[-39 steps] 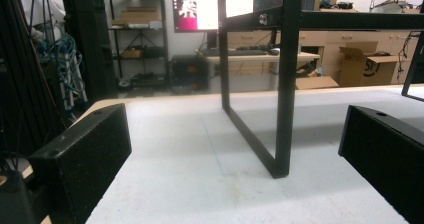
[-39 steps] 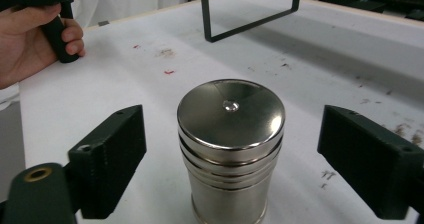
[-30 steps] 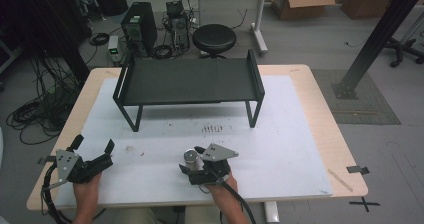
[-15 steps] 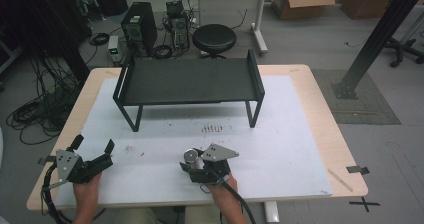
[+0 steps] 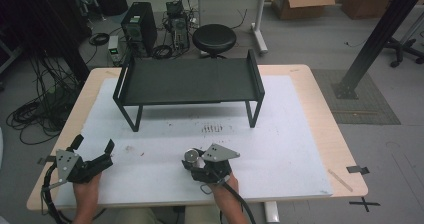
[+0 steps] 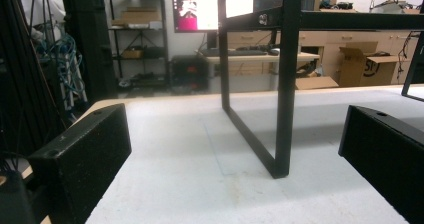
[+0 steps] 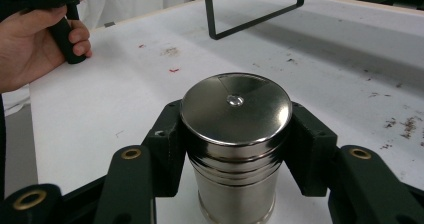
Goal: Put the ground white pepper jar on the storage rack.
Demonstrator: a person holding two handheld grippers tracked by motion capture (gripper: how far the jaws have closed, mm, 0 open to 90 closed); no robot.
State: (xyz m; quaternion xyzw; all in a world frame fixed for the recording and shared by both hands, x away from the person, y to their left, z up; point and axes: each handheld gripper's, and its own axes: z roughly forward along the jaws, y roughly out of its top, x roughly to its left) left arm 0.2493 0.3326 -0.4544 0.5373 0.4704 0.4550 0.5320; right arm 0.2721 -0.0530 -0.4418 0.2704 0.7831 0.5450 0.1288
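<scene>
A: Since its jaws have just been closing, what do the right tongs (image 7: 235, 149) grip?
B: The upright steel can (image 7: 236, 134), clamped between them on the table (image 5: 280, 149), ready for lifting. The left tongs (image 5: 92, 151) gape empty.

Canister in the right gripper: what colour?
Shiny silver metal canister, plain and unpatterned, between the black pads of the right gripper; clearest in the right gripper view.

My right gripper (image 5: 192, 160) sits low over the table near its front edge, my right hand (image 5: 220, 184) behind it; its jaws have just been closing and now press from both sides on what stands between them. My left gripper (image 5: 92, 149) rests off to the left, well apart, jaws spread wide with nothing between, my left hand (image 5: 87, 181) wrapped round its handle.
</scene>
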